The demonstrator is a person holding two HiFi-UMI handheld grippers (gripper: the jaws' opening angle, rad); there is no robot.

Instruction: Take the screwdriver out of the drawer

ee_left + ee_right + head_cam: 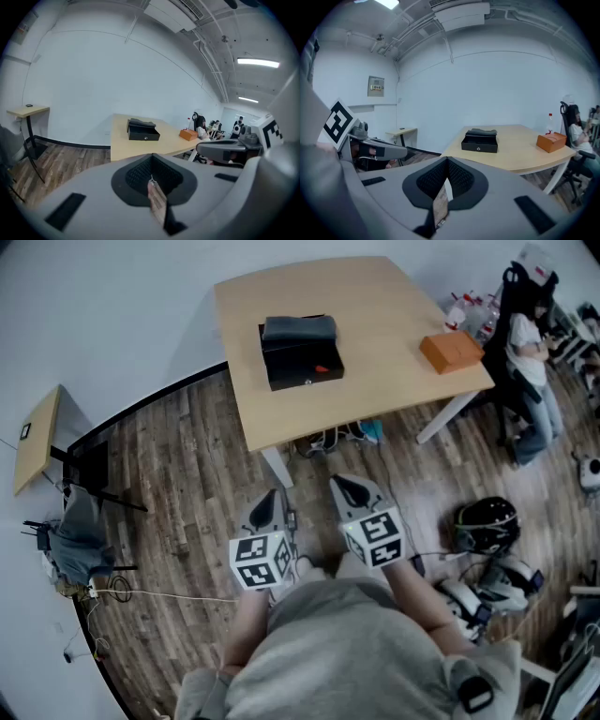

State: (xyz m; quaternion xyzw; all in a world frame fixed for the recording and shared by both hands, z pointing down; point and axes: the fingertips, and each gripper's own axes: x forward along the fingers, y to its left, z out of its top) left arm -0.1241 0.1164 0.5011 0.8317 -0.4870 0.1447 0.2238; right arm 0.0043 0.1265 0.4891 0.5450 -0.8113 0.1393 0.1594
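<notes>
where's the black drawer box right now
In the head view the black drawer box sits on the left half of the wooden table, the orange box well to its right.

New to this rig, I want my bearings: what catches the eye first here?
The black drawer on the wooden table stands out, with a small orange thing showing inside it. An orange box sits near the table's right edge. The left gripper and right gripper hover short of the table, fingers shut.
</notes>
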